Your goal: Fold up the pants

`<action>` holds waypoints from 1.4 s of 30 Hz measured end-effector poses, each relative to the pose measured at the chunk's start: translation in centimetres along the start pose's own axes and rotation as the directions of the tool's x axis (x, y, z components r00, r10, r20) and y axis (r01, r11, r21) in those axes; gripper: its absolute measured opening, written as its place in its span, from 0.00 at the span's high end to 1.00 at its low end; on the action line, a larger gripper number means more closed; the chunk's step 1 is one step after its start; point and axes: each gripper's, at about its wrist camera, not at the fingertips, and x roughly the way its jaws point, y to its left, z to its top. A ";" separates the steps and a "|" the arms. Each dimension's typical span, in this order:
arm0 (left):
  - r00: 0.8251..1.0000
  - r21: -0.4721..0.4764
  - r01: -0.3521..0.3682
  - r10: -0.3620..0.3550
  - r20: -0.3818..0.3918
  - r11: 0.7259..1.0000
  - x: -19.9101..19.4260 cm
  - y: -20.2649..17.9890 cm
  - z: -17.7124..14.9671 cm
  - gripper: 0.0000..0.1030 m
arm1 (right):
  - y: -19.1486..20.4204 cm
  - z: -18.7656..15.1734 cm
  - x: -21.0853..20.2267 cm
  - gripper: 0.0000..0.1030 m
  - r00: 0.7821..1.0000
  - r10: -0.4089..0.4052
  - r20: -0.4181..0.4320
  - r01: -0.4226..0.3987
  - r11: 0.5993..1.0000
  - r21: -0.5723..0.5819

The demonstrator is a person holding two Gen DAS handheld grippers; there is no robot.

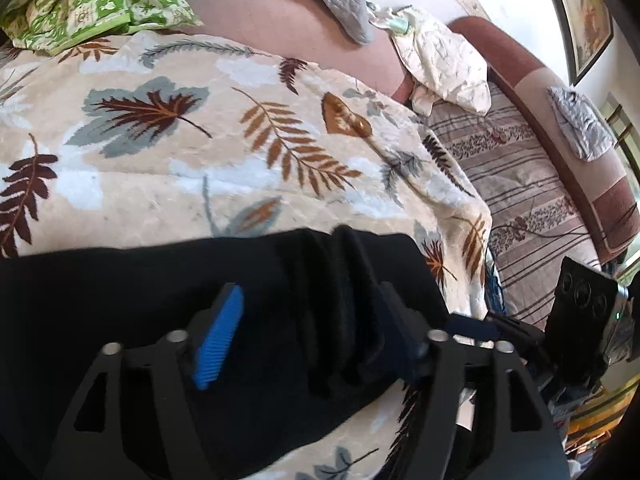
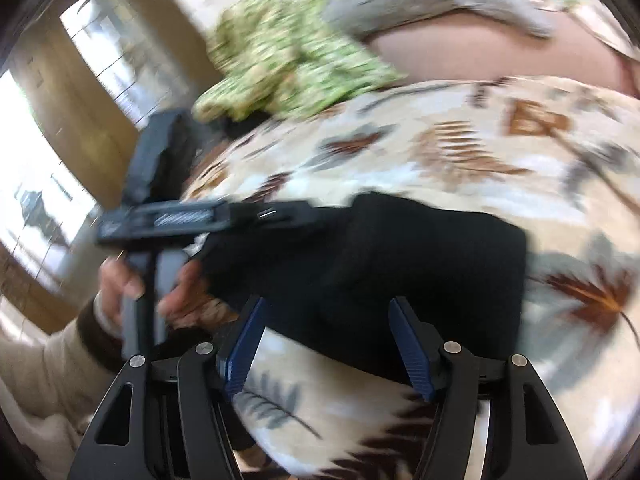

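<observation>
Black pants [image 1: 160,292] folded flat on the leaf blanket [image 1: 168,152], left gripper [image 1: 308,332] over the pants, jaws wide apart, bunched cloth between them but not pinched, right gripper [image 2: 326,344] near the pants' edge, jaws apart, holding nothing, green pillow [image 1: 80,4] past the pants

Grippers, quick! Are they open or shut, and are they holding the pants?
Left gripper: open, black pants between its fingers, not pinched.
Right gripper: open, holding nothing, pants just ahead.
</observation>
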 end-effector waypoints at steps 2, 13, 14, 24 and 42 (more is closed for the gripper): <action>0.999 0.041 -0.039 0.040 -0.018 0.998 0.9 -1.4 -0.5 0.30 | -1.5 -0.5 -0.7 0.37 1.000 -0.009 0.021 0.008 0.998 0.063; 0.979 0.114 -0.200 0.203 -0.022 0.973 4.1 -4.3 -1.9 0.34 | -3.6 -1.5 -1.6 0.37 0.982 -0.174 0.075 0.165 0.979 0.122; 0.979 0.109 -0.200 0.202 -0.017 0.974 4.1 -4.4 -1.9 0.40 | -3.7 -1.5 -1.4 0.37 0.975 -0.208 0.072 0.199 0.972 0.124; 0.985 0.075 -0.170 0.170 0.009 0.983 2.9 -5.0 -2.2 0.87 | -3.5 -1.0 -0.4 0.37 0.941 -0.331 0.064 0.323 0.940 0.111; 0.974 0.030 -0.227 0.226 0.027 0.973 1.5 -2.4 -3.6 0.85 | -1.1 1.0 2.9 0.45 0.957 -0.289 0.004 0.289 0.957 -0.014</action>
